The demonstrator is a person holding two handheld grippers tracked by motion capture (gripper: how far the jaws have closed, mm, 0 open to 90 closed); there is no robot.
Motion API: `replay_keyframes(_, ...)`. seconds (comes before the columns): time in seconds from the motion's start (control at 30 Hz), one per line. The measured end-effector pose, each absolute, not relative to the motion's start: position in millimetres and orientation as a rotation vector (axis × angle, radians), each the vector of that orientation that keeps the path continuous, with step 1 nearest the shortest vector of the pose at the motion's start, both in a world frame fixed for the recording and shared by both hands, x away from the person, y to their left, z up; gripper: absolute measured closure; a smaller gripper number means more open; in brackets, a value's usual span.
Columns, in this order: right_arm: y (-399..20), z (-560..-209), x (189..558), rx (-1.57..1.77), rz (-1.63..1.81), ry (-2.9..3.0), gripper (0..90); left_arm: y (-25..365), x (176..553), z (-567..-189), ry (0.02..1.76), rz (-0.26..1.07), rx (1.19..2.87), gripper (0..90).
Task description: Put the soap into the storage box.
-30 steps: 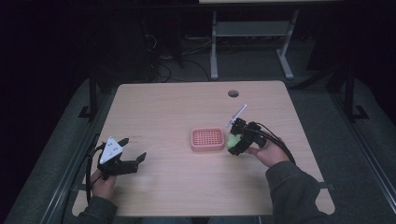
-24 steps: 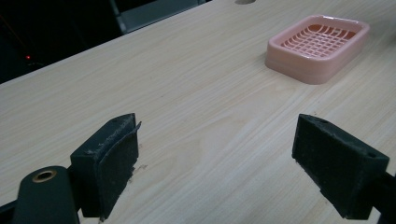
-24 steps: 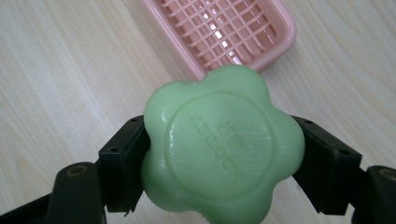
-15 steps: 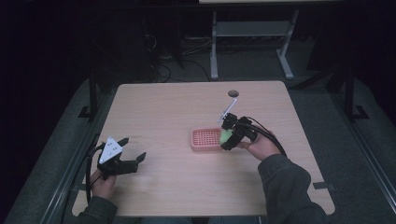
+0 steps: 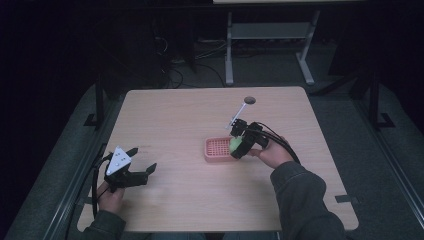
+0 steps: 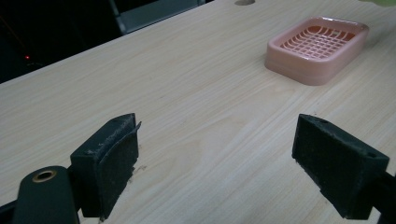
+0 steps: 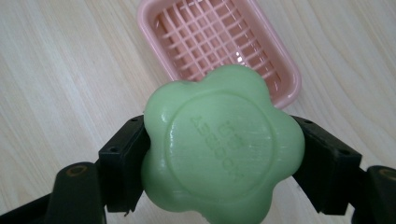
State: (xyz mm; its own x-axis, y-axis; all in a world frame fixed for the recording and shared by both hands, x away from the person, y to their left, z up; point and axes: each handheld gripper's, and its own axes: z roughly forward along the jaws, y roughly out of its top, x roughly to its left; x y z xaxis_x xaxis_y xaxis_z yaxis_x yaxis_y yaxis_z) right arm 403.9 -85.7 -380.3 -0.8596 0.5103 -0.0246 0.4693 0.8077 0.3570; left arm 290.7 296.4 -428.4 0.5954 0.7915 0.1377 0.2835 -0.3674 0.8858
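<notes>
Carried leftward since a second ago, the green soap (image 7: 219,144) now hangs over the pink soap dish's (image 5: 218,149) 3 o'clock rim, pinched across its lobed sides by the right claw (image 5: 238,146). It looks stiff, light, probably slippery. Left claw (image 5: 142,161) rests wide open, empty, on the desk (image 5: 175,115) at 8 o'clock.

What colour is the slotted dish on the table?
Pink, the soap dish with its grid floor, clearest in the right gripper view.
</notes>
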Motion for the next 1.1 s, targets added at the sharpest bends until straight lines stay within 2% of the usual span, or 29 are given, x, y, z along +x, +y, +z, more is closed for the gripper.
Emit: replay_keyframes(1.1,-46.5,-385.0,429.4,0.747,0.522,2.907,25.8,296.5,290.5,-427.7,0.855,0.709,1.919,14.1)
